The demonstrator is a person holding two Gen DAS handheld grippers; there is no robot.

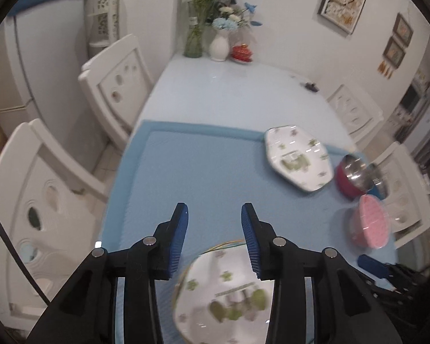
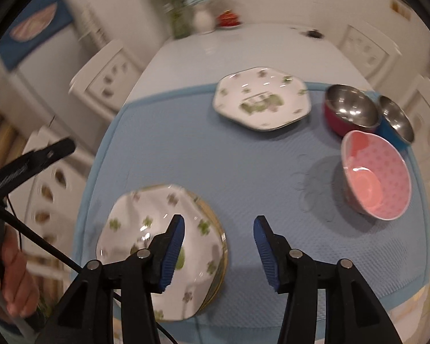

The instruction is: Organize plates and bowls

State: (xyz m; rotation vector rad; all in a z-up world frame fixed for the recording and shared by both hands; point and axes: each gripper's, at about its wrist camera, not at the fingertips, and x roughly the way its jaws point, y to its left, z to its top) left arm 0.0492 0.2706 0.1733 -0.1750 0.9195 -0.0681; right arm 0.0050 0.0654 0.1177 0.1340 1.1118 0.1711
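From the left wrist view, the left gripper (image 1: 215, 215) is hanging above the blue mat (image 1: 209, 172) with its jaws standing apart and nothing between the pads; the mat is showing through the gap. Below it, at the mat's near edge, a stack of clover-patterned plates (image 1: 229, 295) is lying, the top plate sitting off-centre so that a yellow rim is peeking out behind it. A second clover plate (image 1: 298, 159) is resting alone by the mat's far right corner, with a red steel-lined bowl (image 1: 351, 176) just beside it and a pink bowl (image 1: 371, 222) nearer along the right edge. The risk here, I judge, is that the skewed top plate is leaving the stack unsteady, so any brush from a lowering finger could be sliding it toward the table's near edge.

From the right wrist view, the right gripper (image 2: 219, 229) is also standing open and empty, its left finger (image 2: 172, 246) overlapping the stack (image 2: 146, 235) in the picture, though whether it is touching I cannot tell. The lone plate (image 2: 262, 100) is sitting at the far edge, the red bowl (image 2: 349, 111) and a blue steel-lined bowl (image 2: 395, 123) touching at the far right corner, the pink bowl (image 2: 377, 175) tilting near the right edge. The bowls are crowding together, so reaching for one is likely to be knocking another off the mat.
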